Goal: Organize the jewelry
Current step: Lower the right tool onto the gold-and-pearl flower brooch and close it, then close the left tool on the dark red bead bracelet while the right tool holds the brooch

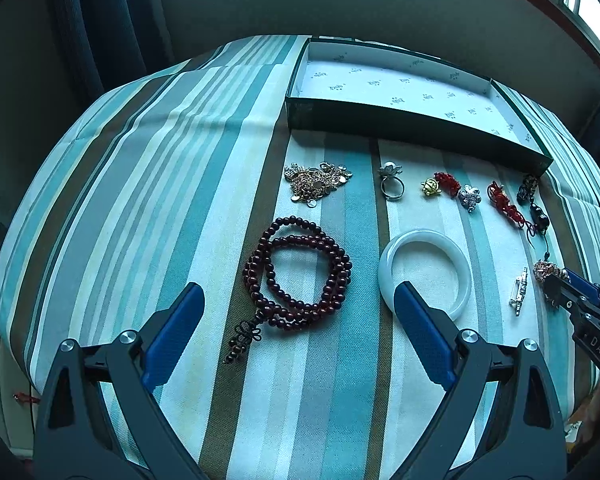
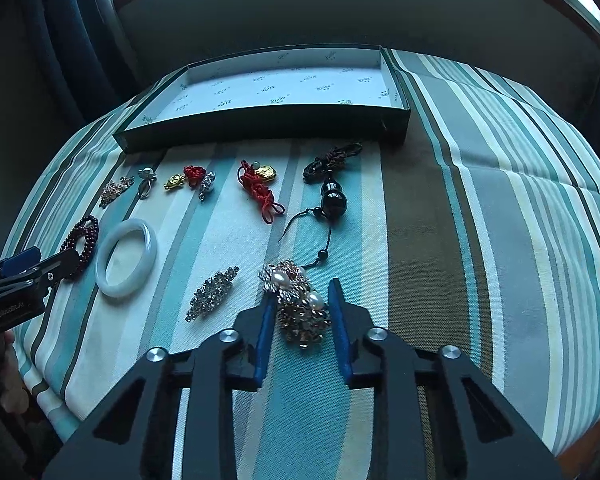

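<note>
So the right gripper (image 2: 302, 312) has its blue pads either side of the gold-and-pearl cluster brooch (image 2: 296, 304), jaws pulled in narrow around it. The left pad looks to be on the metalwork; on the right side I honestly can't tell if it's touching yet or there's a sliver of gap. The brooch sits on the striped teal tablecloth (image 2: 480, 200), right between the fingers, with the black bead pendant on a cord (image 2: 332, 196) just ahead of the tips and the sparkly silver rhinestone clip (image 2: 212, 294) off to the gripper's left.

My take on doing this bit well: make sure the pads bite the chunky middle, not the loose dangly bits, or it'll swing and slip. Lift straight up first, since that black cord runs close to the brooch's far end and could get dragged along. Then carry it forward to the shallow dark green cardboard box with white printed lining (image 2: 260, 126), well ahead.

The left gripper (image 1: 296, 336) is spread wide and empty, hovering with the dark red wooden bead necklace (image 1: 296, 272) ahead of its fingers.
</note>
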Available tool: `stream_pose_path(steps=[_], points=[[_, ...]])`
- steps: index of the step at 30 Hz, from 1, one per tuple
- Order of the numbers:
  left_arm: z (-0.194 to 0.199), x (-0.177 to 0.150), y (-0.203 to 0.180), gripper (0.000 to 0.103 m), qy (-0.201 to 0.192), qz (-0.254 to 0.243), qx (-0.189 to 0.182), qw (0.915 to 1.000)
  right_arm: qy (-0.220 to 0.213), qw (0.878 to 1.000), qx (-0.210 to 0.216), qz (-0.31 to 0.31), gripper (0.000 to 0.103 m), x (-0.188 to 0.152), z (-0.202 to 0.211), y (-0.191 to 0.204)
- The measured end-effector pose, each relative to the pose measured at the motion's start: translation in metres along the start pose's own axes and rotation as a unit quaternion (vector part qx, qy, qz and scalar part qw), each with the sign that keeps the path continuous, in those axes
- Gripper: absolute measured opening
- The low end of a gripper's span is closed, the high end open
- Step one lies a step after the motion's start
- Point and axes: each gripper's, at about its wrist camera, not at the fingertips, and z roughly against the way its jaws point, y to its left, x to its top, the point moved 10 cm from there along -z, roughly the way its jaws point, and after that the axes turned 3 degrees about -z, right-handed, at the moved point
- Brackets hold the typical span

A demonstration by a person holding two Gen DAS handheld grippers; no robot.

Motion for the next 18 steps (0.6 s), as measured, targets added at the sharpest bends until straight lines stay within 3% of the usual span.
stream_pose_path(steps=[2, 18], points=[[-0.001, 0.001, 0.000, 0.095, 0.001, -0.001, 0.001, 1.0000, 0.001, 1.000, 0.001, -0.002, 0.014, 0.001, 0.000, -0.001], [-0.012, 0.001, -0.008, 0.095, 0.012, -0.008, -0.002, 0.9999, 0.008, 1.000, 0.010, -0.004, 0.016, 0.007, -0.010, -0.001]])
